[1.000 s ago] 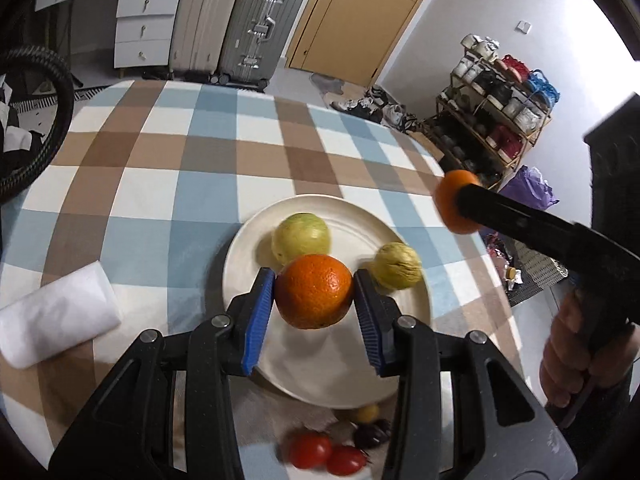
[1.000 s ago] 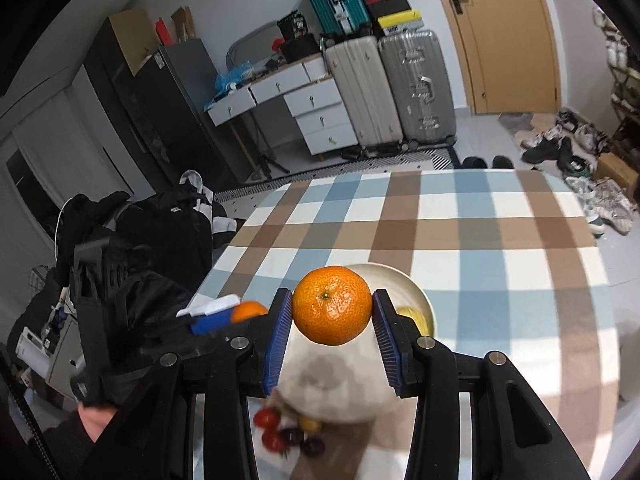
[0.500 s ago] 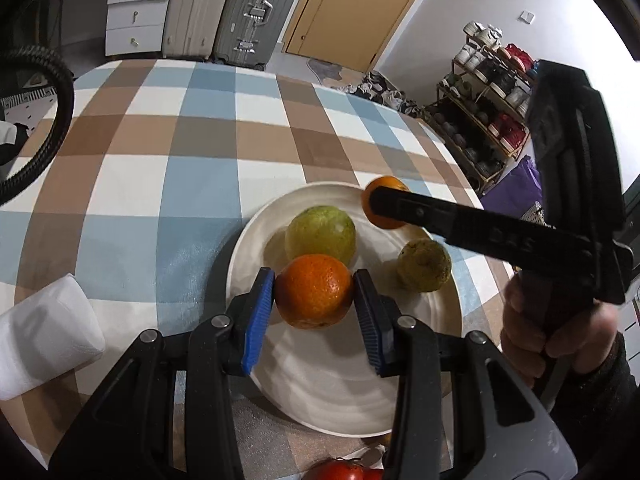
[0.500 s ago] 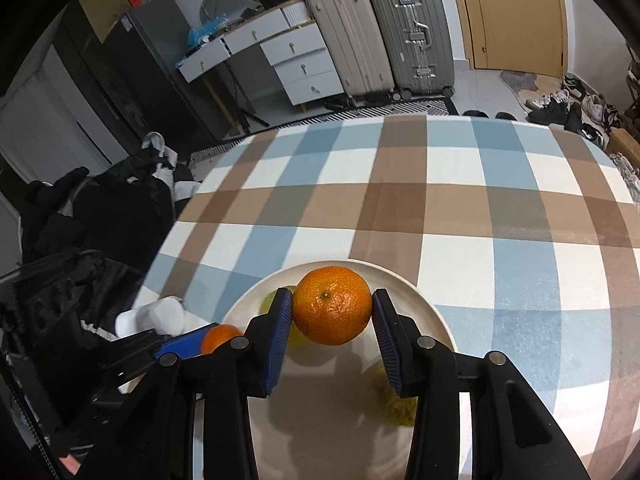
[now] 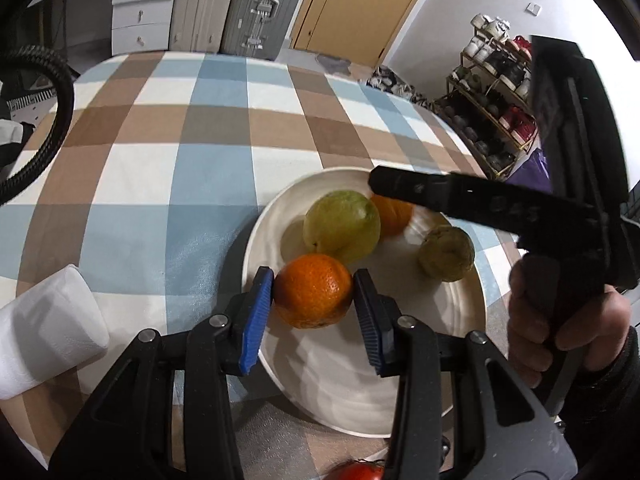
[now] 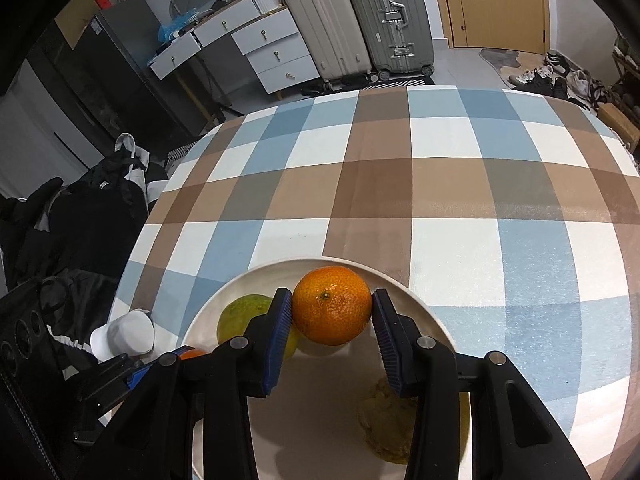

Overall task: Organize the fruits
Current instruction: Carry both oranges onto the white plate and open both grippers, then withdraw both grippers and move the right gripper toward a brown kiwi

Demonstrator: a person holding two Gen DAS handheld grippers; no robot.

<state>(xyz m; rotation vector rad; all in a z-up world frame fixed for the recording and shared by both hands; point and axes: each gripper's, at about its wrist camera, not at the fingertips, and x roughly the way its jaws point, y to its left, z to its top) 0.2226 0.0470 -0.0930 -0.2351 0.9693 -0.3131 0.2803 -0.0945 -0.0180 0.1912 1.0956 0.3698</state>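
A white plate [image 5: 340, 384] lies on the checked tablecloth. My left gripper [image 5: 313, 316] is shut on an orange [image 5: 313, 296] low over the plate's near left part, both blue pads against it. Behind it lie a large green fruit [image 5: 342, 226] and a smaller yellow-green fruit [image 5: 446, 254]. My right gripper [image 6: 332, 334] is shut on a second orange [image 6: 332, 305] just above the plate's far rim [image 6: 420, 308], beside the green fruit [image 6: 244, 316]. In the left wrist view that orange [image 5: 394, 216] peeks out under the right gripper's black finger [image 5: 440, 194].
A white paper roll [image 5: 44, 332] lies left of the plate, and a red tomato [image 5: 356, 472] sits at the near table edge. A hand [image 5: 560, 320] holds the right gripper's handle at the right. A black hose [image 5: 60, 112] hangs at the table's left. The cloth stretches beyond the plate.
Both grippers have sunk toward the plate with their oranges. The right gripper swung in from beyond the plate's right edge to its far side, next to the green fruit.
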